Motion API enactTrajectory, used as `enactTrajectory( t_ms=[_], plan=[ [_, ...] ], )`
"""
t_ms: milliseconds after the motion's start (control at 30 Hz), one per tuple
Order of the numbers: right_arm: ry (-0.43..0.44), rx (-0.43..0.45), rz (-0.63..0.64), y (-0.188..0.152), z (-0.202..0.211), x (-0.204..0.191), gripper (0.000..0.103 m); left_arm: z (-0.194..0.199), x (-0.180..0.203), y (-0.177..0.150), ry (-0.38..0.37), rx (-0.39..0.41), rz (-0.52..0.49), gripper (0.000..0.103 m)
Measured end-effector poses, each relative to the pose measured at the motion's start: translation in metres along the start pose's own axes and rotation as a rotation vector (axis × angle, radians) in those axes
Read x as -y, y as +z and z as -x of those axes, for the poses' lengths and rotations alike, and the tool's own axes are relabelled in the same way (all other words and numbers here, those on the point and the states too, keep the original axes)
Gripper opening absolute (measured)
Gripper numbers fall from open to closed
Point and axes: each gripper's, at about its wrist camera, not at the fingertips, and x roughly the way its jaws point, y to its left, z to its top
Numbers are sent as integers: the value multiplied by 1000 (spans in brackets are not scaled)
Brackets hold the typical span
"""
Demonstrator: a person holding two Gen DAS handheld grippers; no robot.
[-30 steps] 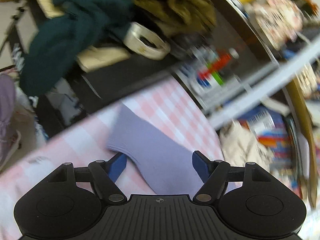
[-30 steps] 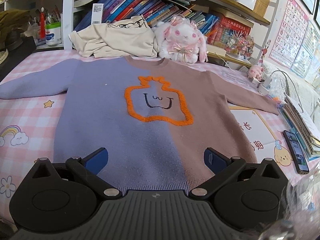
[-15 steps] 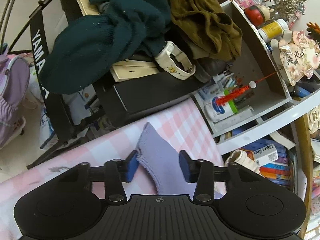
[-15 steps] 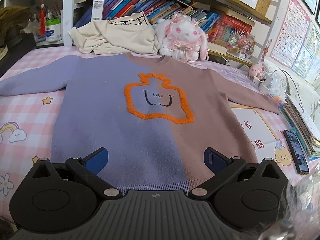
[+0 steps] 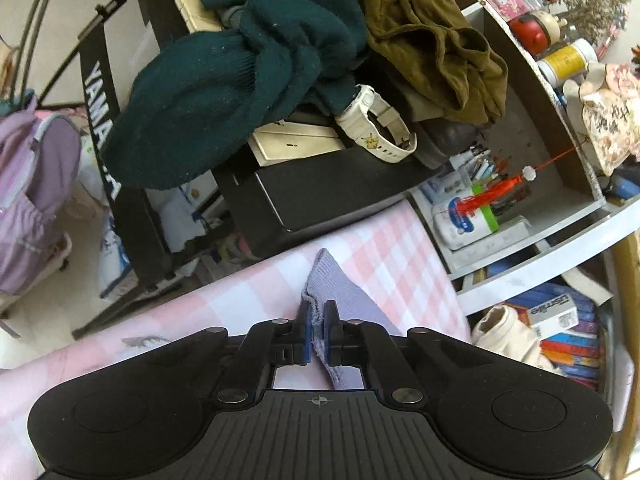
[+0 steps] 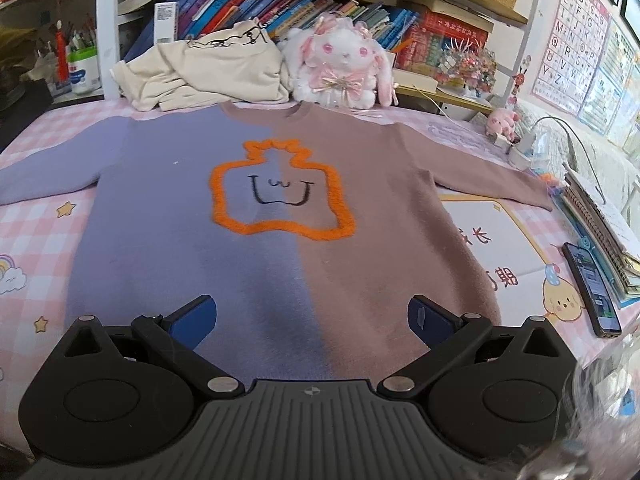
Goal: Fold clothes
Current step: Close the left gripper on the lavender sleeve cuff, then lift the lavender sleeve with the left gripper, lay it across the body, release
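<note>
The left gripper's point(image 5: 316, 330) fingers have just pinched shut on the sweater's point(image 6: 280, 216) lilac cuff point(image 5: 326, 284), while the right gripper point(image 6: 312, 316) hangs wide open over the hem, holding nothing. The sweater lies flat, face up, on the pink checked sheet point(image 5: 384, 252), half lilac, half brown, sleeves spread. With so little cuff caught, I reckon it could slip free once the sleeve is pulled across.

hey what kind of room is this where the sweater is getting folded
Most likely a child's bedroom or study at home. A bookshelf packed with colourful books runs behind the sweater, a plush rabbit sits by it, an alphabet chart hangs on the wall, and the cover is pink check with cartoons.
</note>
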Motion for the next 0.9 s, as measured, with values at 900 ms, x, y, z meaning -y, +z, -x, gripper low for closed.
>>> enactTrajectory(
  t_ms=[900],
  plan=[
    [243, -29, 28, 8, -53, 125, 103, 55, 248, -151, -293, -32, -526, 3]
  ],
)
